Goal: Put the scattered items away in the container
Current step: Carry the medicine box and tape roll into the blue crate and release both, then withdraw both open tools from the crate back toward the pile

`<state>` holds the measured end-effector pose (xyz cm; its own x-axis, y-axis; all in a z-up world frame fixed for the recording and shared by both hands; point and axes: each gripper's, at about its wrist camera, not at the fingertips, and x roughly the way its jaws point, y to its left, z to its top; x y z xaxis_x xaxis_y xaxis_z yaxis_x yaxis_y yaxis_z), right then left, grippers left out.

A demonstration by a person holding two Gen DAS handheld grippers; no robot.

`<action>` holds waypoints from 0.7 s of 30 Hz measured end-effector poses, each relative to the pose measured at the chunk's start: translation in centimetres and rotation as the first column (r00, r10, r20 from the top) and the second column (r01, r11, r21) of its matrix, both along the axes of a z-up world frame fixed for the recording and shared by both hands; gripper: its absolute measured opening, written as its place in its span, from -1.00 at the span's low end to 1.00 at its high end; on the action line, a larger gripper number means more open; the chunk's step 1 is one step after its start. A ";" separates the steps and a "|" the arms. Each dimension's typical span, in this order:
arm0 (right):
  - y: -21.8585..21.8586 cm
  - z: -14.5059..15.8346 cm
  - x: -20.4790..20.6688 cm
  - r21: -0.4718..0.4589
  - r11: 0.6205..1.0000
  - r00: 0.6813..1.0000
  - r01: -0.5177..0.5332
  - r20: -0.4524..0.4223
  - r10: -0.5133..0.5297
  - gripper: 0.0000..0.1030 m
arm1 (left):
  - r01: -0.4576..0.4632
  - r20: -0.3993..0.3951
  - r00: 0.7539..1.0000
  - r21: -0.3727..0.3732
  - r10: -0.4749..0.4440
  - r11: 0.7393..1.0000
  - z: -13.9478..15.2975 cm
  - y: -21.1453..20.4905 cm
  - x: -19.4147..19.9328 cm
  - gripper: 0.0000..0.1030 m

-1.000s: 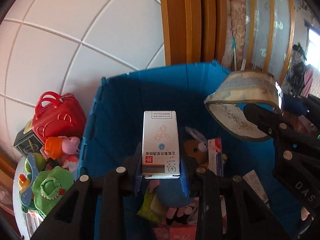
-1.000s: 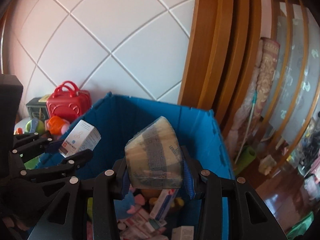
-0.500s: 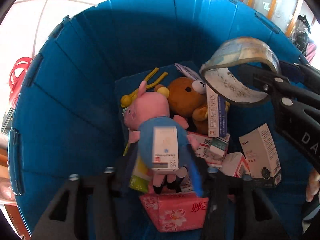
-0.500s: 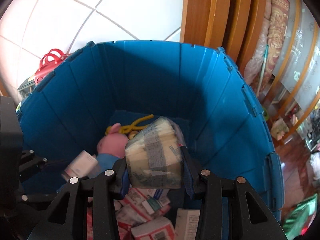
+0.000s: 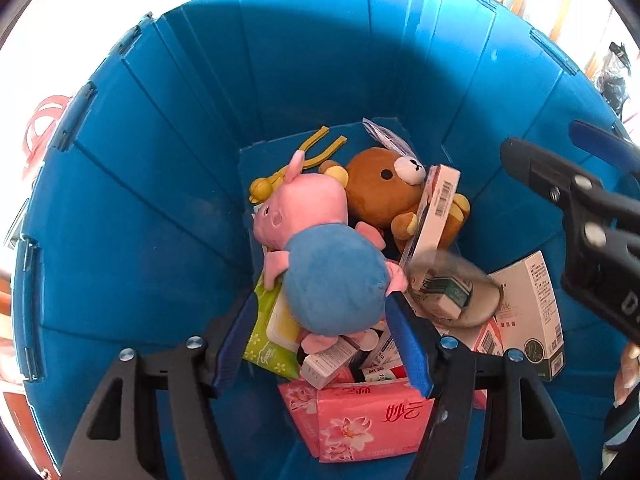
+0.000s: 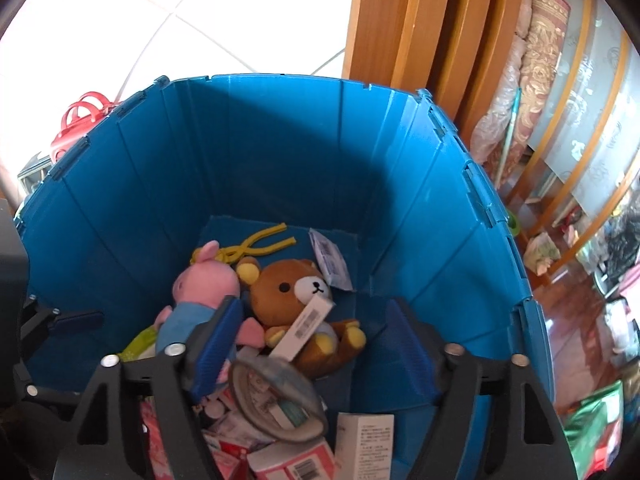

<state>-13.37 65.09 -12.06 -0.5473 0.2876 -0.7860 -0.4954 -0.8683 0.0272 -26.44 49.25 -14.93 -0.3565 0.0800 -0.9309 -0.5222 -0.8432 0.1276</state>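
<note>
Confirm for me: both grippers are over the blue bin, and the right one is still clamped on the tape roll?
Not quite. The right gripper has just been opening and holds nothing between its fingers; the tape roll lies on the boxes in the blue bin, as the right wrist view shows. Both grippers are over the bin.
</note>
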 end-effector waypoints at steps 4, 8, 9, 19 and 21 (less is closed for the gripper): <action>0.2 0.1 0.0 0.000 1.000 1.000 0.008 -0.002 -0.008 0.92 | 0.001 -0.003 1.000 0.000 -0.001 1.000 0.1 0.0 0.2 0.27; 0.4 0.0 0.0 -0.013 1.000 1.000 0.011 0.004 -0.011 0.99 | -0.004 -0.006 1.000 0.009 0.004 1.000 0.2 -0.2 -0.1 0.27; 0.4 -0.1 -0.1 -0.015 1.000 1.000 0.011 0.010 -0.011 0.99 | -0.006 -0.009 1.000 0.013 0.006 1.000 0.3 -0.2 -0.2 0.27; 0.1 1.0 0.7 -0.031 1.000 0.999 0.000 -0.046 -0.001 0.99 | -0.045 -0.216 0.975 0.045 0.053 0.998 3.9 -1.7 0.4 0.27; -0.5 1.9 1.1 -0.017 1.000 0.996 -0.009 -0.089 0.008 0.99 | -0.059 -0.257 0.964 0.057 0.072 0.997 5.2 -2.4 1.2 0.27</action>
